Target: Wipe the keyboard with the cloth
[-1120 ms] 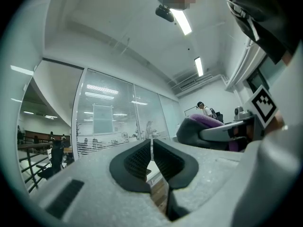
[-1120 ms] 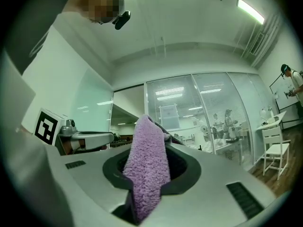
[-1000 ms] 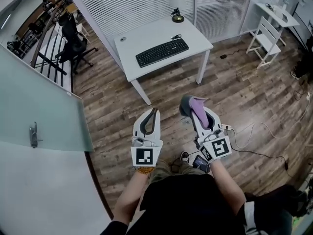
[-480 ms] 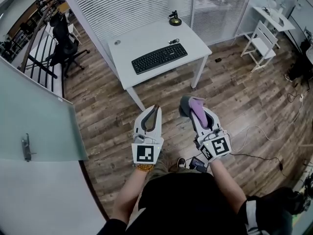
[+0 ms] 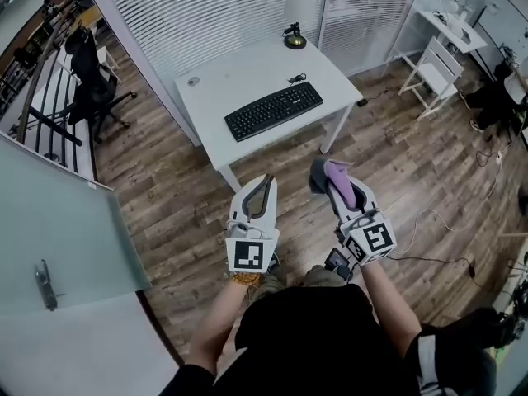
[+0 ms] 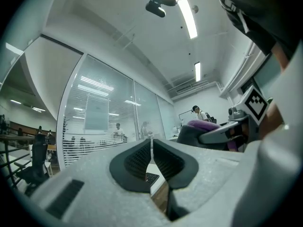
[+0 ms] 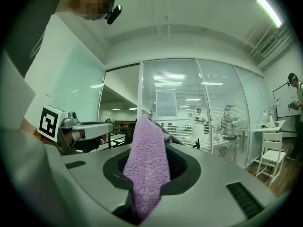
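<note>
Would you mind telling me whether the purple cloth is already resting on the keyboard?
No, the cloth is clamped in the right gripper, well apart from the keyboard on the table.

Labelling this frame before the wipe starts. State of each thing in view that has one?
left gripper: jaws shut, nothing between them.
right gripper: jaws shut on the cloth.
cloth: purple, pinched in the right gripper, held above the floor.
keyboard: flat on the table, untouched.
table: upright.
white chair: upright, unoccupied.
</note>
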`<state>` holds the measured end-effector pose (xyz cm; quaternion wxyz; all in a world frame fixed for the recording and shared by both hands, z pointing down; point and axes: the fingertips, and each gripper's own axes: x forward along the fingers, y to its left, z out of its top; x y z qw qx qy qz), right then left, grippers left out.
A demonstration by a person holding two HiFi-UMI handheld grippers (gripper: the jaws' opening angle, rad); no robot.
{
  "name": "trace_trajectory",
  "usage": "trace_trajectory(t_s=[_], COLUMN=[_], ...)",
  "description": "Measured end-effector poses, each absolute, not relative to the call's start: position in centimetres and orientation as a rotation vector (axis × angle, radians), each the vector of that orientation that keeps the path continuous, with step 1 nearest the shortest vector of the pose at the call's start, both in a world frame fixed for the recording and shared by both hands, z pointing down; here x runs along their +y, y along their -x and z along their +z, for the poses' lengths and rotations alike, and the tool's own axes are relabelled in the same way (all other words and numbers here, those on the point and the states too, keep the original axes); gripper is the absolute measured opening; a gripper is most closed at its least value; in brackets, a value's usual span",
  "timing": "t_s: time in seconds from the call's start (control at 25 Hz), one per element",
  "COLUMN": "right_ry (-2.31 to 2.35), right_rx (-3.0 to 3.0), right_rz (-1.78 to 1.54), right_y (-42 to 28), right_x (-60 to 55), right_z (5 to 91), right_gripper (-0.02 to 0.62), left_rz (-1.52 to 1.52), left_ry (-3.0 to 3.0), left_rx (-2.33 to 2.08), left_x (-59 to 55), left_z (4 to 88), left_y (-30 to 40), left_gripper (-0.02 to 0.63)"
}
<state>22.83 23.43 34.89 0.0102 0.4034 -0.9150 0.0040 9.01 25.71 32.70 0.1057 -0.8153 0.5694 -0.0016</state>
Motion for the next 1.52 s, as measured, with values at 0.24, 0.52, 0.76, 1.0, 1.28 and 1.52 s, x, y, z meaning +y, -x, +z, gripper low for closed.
trace_trajectory(t_s=[0.24, 0.52, 0.76, 1.0, 1.28, 1.52], right_ry=[-1.303, -1.281, -1.13, -1.11, -1.047, -1.058], right_rx=[-2.793, -2.772, -2.774, -2.697, -2.562, -2.435], right_rz=[0.026, 0.054, 0.033, 0.105, 0.153, 0.226], right_y=[-21.8, -21.6, -21.0, -23.0, -23.6, -23.4], right_x=[19.6, 12.3, 4.0, -4.0, -10.6, -15.0], right_z=[36.1, 38.4, 40.3, 44.0, 48.9, 53.1], right_gripper=[0.081, 0.083, 0.083, 0.083, 0.084, 0.086], left_rz=[-0.026, -0.13, -0.166, -0.241, -0.38, -0.487], left_ry=[2.429, 2.383, 2.341, 2.325, 2.352, 2.429], left_rx=[1.695, 1.739, 1.764, 1.778, 1.791, 1.706], left_x=[22.8, 17.1, 10.1, 4.5, 0.8, -2.7], left_z=[34.1, 35.5, 36.0, 37.6, 42.2, 46.7], left_y=[-6.1, -3.7, -3.4, -3.6, -1.3, 1.3], left_gripper=[0.031, 0.031, 0.031, 0.032, 0.034, 0.038])
